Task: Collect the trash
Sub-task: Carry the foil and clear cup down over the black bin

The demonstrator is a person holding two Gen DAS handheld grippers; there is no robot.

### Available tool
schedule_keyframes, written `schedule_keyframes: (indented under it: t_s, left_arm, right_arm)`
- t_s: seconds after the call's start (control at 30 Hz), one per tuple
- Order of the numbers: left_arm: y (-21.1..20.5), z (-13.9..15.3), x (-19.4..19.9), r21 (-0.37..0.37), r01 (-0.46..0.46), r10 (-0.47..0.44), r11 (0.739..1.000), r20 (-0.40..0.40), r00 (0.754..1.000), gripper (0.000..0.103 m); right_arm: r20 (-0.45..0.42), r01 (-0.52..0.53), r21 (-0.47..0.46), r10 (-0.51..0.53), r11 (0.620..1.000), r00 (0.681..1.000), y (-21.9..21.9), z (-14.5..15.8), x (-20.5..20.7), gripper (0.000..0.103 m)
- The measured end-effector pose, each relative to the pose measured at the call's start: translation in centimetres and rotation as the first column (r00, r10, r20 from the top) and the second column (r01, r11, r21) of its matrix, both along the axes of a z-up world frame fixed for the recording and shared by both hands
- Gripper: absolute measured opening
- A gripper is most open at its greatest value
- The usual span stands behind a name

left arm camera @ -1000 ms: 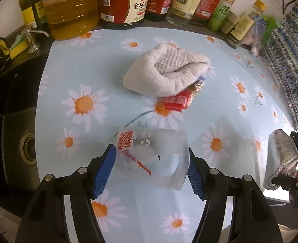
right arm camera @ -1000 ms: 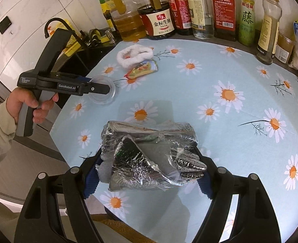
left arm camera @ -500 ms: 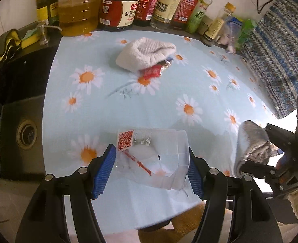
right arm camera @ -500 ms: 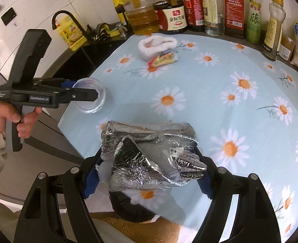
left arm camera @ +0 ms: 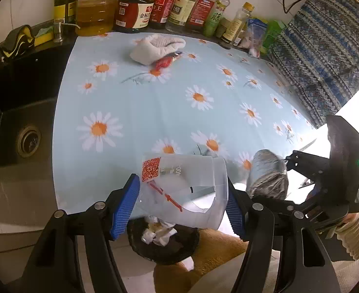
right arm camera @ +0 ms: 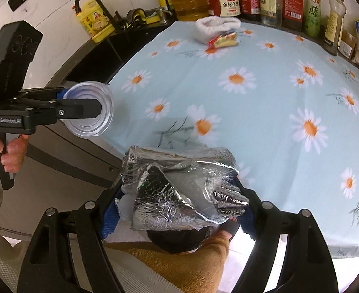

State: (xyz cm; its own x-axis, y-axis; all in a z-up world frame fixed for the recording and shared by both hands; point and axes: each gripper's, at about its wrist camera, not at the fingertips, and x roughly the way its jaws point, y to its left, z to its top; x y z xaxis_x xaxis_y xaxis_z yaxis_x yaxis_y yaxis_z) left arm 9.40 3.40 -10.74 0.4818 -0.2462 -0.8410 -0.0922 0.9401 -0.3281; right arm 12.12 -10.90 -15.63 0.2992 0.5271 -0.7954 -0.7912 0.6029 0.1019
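My left gripper (left arm camera: pixel 183 205) is shut on a clear plastic cup (left arm camera: pixel 186 190) with a red QR label, held past the table's near edge above a black trash bin (left arm camera: pixel 164 241) with crumpled paper in it. The cup also shows in the right wrist view (right arm camera: pixel 87 109). My right gripper (right arm camera: pixel 177 210) is shut on a crumpled silver foil wrapper (right arm camera: pixel 177 188), held over the same bin (right arm camera: pixel 177 240). The wrapper also shows in the left wrist view (left arm camera: pixel 267 175). A red snack wrapper (left arm camera: pixel 164 61) lies on the table by a white cloth (left arm camera: pixel 155 46).
The daisy-print tablecloth (left arm camera: pixel 155 102) covers the table. Several sauce and oil bottles (left arm camera: pixel 135 7) line its far edge. A dark sink (left arm camera: pixel 20 127) lies to the left. A patterned blue fabric (left arm camera: pixel 325 48) hangs at the right. An orange mat (right arm camera: pixel 186 263) lies under the bin.
Both grippers have pulled back from over the table to beyond its near edge, still holding the cup and the foil wrapper. The trash bin has come into view below them.
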Motion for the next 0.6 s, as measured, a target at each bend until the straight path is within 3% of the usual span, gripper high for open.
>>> schedule_keyframes:
  t_s: [0.23,0.6]
  left_arm:
    - [-1.4,-0.8,-3.3,-0.051,0.017,-0.017,0.999,-0.003,1.0,0.064]
    - [-2.3,-5.1,-7.0,-0.138,-0.005,-0.006,0.99,-0.082,0.997,0.064]
  right_arm:
    - [-0.031,-0.009,-0.043,0.008,0.999,0.999,0.6,-2.7,-2.9,0.078]
    - [-0.114,-0.022,-0.122,0.008,0.992,0.993,1.1,-8.1,-5.5,0.078]
